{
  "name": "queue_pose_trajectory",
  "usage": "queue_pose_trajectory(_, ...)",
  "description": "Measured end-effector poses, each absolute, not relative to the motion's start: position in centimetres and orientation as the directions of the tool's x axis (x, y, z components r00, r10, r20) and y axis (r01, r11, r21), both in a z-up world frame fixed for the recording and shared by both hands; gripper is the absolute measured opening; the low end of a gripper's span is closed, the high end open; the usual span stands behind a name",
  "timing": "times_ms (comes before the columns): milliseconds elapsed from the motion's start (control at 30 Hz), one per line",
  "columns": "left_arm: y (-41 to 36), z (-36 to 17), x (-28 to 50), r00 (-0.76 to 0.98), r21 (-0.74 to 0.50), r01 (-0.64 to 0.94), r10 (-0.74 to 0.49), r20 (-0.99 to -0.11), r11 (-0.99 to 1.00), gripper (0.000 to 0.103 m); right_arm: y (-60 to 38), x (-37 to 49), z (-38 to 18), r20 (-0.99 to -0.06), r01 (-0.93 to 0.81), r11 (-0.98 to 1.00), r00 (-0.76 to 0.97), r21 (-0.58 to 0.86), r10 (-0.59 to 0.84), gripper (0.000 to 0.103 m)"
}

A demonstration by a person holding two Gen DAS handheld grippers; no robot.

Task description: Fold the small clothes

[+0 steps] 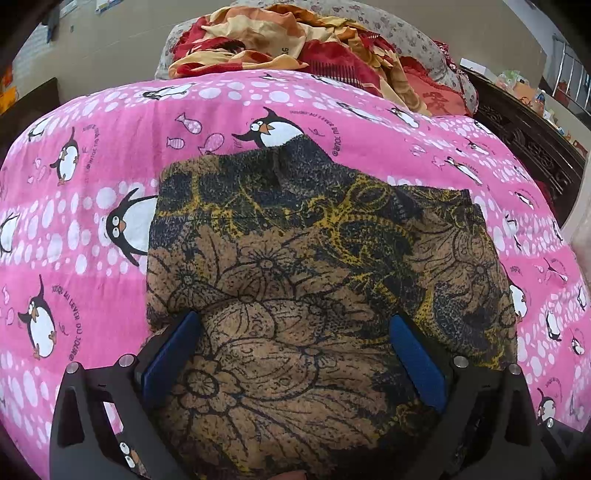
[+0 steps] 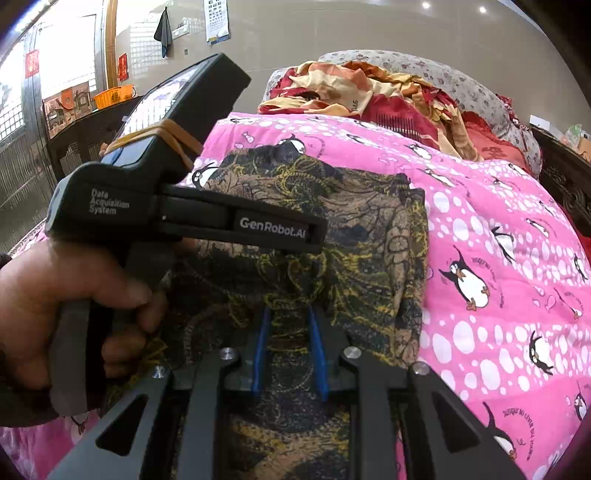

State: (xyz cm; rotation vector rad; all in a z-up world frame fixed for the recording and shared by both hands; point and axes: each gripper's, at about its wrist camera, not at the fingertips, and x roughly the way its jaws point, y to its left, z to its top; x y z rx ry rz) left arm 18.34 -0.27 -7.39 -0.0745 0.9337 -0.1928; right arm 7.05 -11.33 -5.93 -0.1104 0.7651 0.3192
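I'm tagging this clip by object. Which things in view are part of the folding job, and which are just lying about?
Part of the job:
- brown floral garment
- left claw, open over it
- right claw, closed on a fold of it
- pink penguin bedspread, the work surface

Lying about:
- red and orange crumpled bedding
- floral pillow
- orange basket
- dark cloth on the wall

Left gripper (image 1: 291, 325) angled down, blue pads (image 1: 171, 354) spread wide. Left hand (image 2: 66, 295) wrapped round its handle, fingers curled. Right gripper (image 2: 290, 314) angled down, blue pads (image 2: 263, 343) narrowed, pinching fabric fold.
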Motion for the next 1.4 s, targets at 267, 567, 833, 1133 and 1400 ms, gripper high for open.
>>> queue_pose_trajectory(267, -0.3, -7.4, 18.3, 0.581, -0.145, 0.131, -0.195, -0.790, 0.981, 0.087, -12.1, 8.0, -6.0, -0.698, -0.330, 0.943, 0.666, 0.042, 0.264, 0.023)
queue_pose_trajectory(567, 1.0, -3.2, 14.5, 0.521, -0.177, 0.133, -0.221, -0.825, 0.975, 0.087, -13.4, 6.9, -2.9, -0.780, -0.278, 0.953, 0.566, 0.124, 0.267, 0.039)
queue_pose_trajectory(833, 4.3, -2.7, 2.9, 0.451, -0.206, 0.107, -0.232, -0.862, 0.973, 0.087, -18.4, -0.3, 0.5, -0.818, -0.121, 0.975, 0.531, 0.186, 0.222, 0.056)
queue_pose_trajectory(1133, 3.4, -2.0, -2.0, 0.458, -0.205, 0.093, -0.224, -0.860, 0.974, 0.087, -18.4, -5.0, 2.6, -0.802, -0.113, 0.985, 0.572, 0.132, 0.173, 0.056)
queue_pose_trajectory(1400, 3.0, -0.1, -2.6, 0.509, -0.185, 0.114, -0.217, -0.833, 0.976, 0.087, -18.8, -5.1, 5.6, -0.759, -0.105, 0.992, 0.640, 0.073, 0.123, 0.060)
